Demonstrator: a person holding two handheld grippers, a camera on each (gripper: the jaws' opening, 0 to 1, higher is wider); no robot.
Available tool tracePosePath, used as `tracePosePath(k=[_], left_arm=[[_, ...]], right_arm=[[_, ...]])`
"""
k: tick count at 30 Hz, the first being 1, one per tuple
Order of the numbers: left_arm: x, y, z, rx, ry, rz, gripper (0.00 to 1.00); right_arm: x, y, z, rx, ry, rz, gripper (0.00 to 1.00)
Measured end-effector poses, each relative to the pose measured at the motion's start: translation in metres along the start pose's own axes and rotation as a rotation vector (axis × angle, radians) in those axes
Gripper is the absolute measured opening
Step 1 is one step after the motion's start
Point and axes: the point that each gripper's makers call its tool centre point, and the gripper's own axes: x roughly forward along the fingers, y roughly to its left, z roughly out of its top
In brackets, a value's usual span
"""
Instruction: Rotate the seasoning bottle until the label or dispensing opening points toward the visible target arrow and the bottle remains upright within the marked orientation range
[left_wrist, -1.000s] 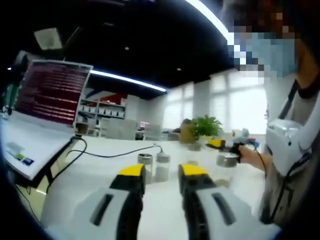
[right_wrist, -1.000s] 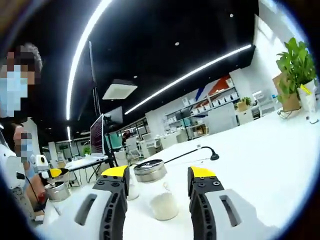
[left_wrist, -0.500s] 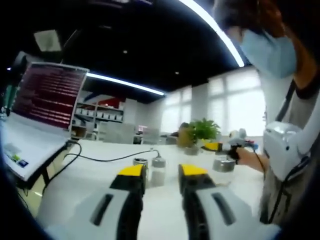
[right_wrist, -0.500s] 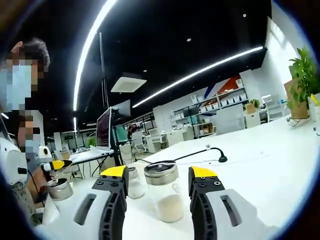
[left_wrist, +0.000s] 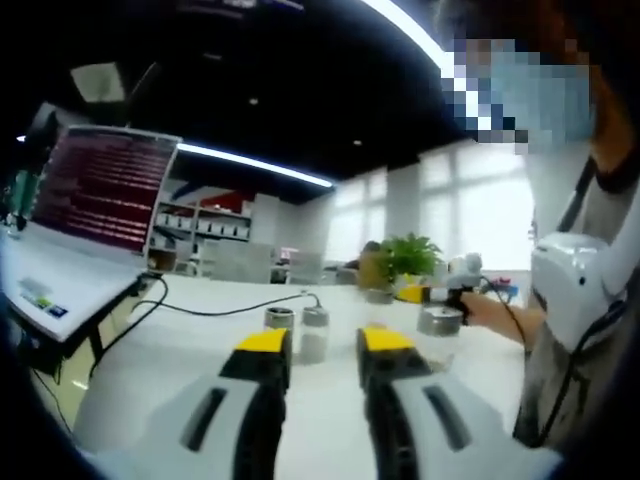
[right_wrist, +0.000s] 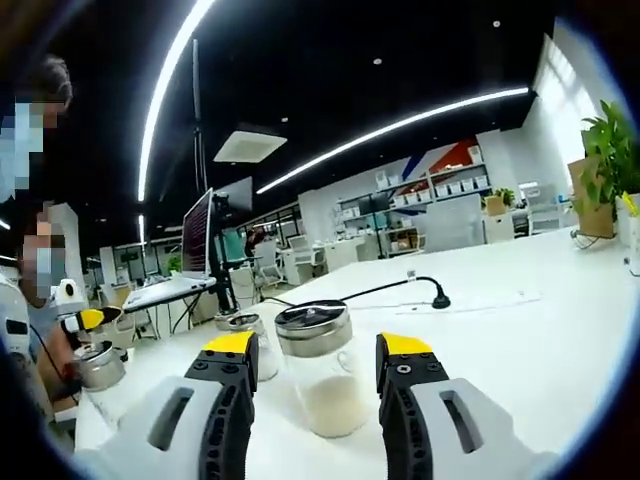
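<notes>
A clear seasoning bottle (right_wrist: 318, 385) with a metal lid and white powder stands upright on the white table (right_wrist: 520, 340), between the jaws of my right gripper (right_wrist: 317, 345). The jaws are open, with a gap on each side of the glass. A second bottle (right_wrist: 243, 335) stands just behind the left jaw. My left gripper (left_wrist: 325, 341) is open and holds nothing. Two small bottles (left_wrist: 297, 331) stand beyond its tips. Further right, my right gripper (left_wrist: 432, 293) hovers over a bottle (left_wrist: 440, 321). At the far left, my left gripper (right_wrist: 88, 319) is beside another bottle (right_wrist: 100, 366).
An open laptop (left_wrist: 88, 195) sits at the left table edge, with a black cable (left_wrist: 225, 309) running across the top. A potted plant (left_wrist: 405, 256) stands at the back. A person's torso (left_wrist: 580, 300) is close on the right. A cable plug (right_wrist: 437, 299) lies on the table, and a monitor (right_wrist: 197, 245) stands behind.
The right gripper has closed in on the bottle, which now looks larger and sits deeper between its jaws. The left gripper view has only drifted slightly.
</notes>
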Motion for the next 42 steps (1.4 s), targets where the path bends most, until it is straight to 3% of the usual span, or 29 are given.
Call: tracePosePath(k=[4,10,18,32,42], left_arm=[[-0.006,0.005,-0.002,0.032,0.020,0.020,0.28],[-0.014,0.015,-0.009,0.010,0.028,0.035,0.28],[-0.015,0.022,-0.009,0.004,0.021,0.038,0.28],[-0.012,0.023,-0.009,0.010,0.042,0.040,0.28],[-0.015,0.024,-0.014,0.003,0.042,0.064,0.28]], right_arm=[[0.007,0.003,-0.004,0.010,0.004,-0.004,0.48],[0.021,0.008,-0.014,-0.027,0.052,0.006,0.48],[0.029,0.002,-0.015,-0.045,0.047,0.004,0.49],[0.037,0.001,-0.016,0.009,0.026,0.056,0.44],[0.040,-0.001,-0.020,-0.088,0.054,0.037,0.42]])
